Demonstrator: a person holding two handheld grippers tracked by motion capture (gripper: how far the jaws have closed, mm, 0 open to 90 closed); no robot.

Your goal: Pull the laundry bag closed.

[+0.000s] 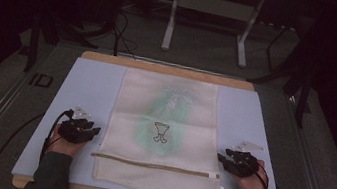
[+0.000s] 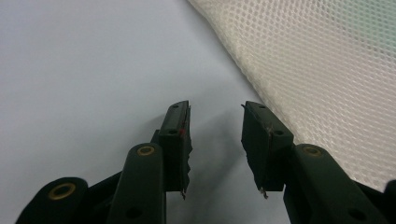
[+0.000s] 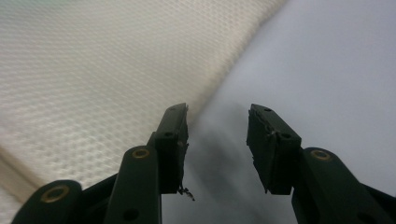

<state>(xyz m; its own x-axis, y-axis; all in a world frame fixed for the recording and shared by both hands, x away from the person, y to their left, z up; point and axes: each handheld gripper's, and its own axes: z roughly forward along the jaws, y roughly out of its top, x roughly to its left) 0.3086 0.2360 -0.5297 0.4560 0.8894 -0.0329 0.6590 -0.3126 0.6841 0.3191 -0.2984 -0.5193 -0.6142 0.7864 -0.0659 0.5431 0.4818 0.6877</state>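
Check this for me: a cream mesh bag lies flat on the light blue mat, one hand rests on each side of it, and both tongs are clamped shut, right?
Not quite. Both tongs are open: the left tongs and right tongs each show a clear gap between their jaws in the gripper views. The mesh bag does lie flat on the mat, a hand on each side.

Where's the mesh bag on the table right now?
In the high view the mesh bag lies flat in the middle of the blue mat, its zipper end toward the person, between the left gripper and the right gripper.
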